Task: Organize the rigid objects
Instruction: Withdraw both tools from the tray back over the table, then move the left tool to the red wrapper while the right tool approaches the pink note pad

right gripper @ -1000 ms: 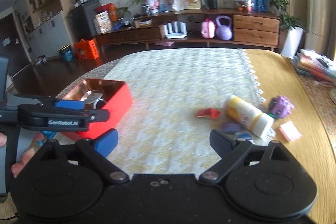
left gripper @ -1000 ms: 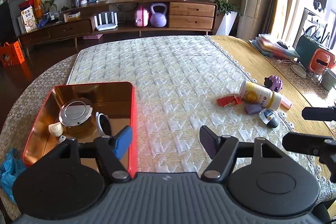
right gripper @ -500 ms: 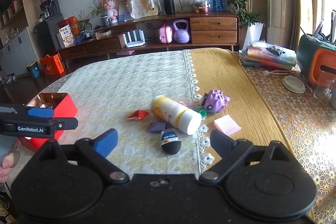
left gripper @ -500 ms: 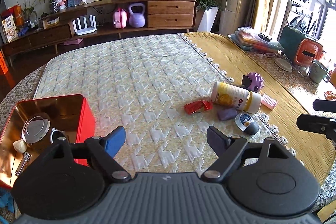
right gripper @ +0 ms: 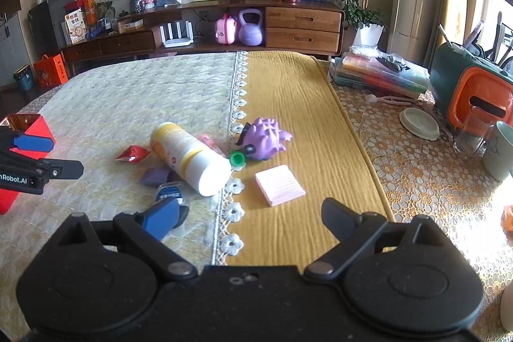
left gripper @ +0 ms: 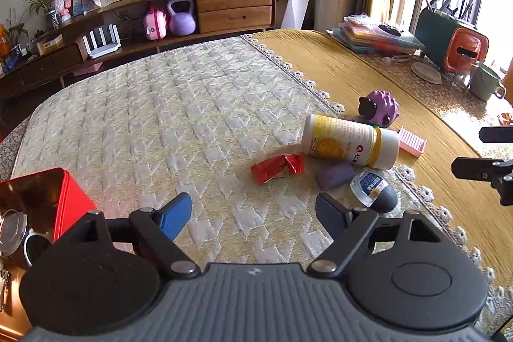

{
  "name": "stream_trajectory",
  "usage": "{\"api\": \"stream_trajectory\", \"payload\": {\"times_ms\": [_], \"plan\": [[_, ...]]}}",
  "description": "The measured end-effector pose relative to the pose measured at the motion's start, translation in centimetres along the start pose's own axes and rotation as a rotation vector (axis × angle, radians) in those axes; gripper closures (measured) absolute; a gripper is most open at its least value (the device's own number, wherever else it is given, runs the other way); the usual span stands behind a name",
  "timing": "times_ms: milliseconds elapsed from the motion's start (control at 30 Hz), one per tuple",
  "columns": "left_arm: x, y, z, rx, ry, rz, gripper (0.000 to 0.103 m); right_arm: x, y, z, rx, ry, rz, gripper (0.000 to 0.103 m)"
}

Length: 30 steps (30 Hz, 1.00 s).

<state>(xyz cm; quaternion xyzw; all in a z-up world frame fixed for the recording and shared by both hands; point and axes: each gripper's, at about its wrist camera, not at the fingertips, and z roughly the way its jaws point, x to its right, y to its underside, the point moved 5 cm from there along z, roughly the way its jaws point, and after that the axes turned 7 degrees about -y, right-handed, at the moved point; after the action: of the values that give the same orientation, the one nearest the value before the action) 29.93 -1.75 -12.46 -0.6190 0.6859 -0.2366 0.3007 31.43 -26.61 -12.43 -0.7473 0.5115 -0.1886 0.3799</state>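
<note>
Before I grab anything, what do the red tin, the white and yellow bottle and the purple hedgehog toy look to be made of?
Red tin: likely painted metal; its inside is mirror-shiny and coppery.
White and yellow bottle: probably hard plastic, smooth with a printed label and a dull sheen.
Purple hedgehog toy: looks like moulded plastic or rubber, matte and spiky; I can't tell whether it is soft or stiff.

Bottle (left gripper: 349, 143) lies on cloth (left gripper: 179, 117), wrapper (left gripper: 277, 167) just left, hedgehog toy (left gripper: 380, 108) behind, tin (left gripper: 38, 197) far left.
</note>
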Motion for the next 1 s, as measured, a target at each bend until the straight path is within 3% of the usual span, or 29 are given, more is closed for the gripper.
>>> {"api": "stream_trajectory", "payload": {"times_ms": [267, 733, 833, 1000], "plan": [[0.6, -0.3, 4.5, -0.030, -0.049, 0.055, 0.018, 2.2, 0.0, 3.0, -0.035, 0.014, 0.007, 0.014], [1.8, -2.0, 8.6, -0.030, -0.028, 0.108, 0.019, 3.1, -0.3, 6.4, -0.068, -0.003, -0.032, 0.030], [2.2, -2.2, 8.7, -0.013, -0.015, 0.122, 0.026, 3.2, -0.3, 6.9, -0.072, -0.005, -0.036, 0.035], [2.7, -2.5, 8.8, -0.004, 0.029, 0.117, 0.049, 3.4, 0.0, 7.4, -0.078, -0.004, -0.022, 0.046]]}}
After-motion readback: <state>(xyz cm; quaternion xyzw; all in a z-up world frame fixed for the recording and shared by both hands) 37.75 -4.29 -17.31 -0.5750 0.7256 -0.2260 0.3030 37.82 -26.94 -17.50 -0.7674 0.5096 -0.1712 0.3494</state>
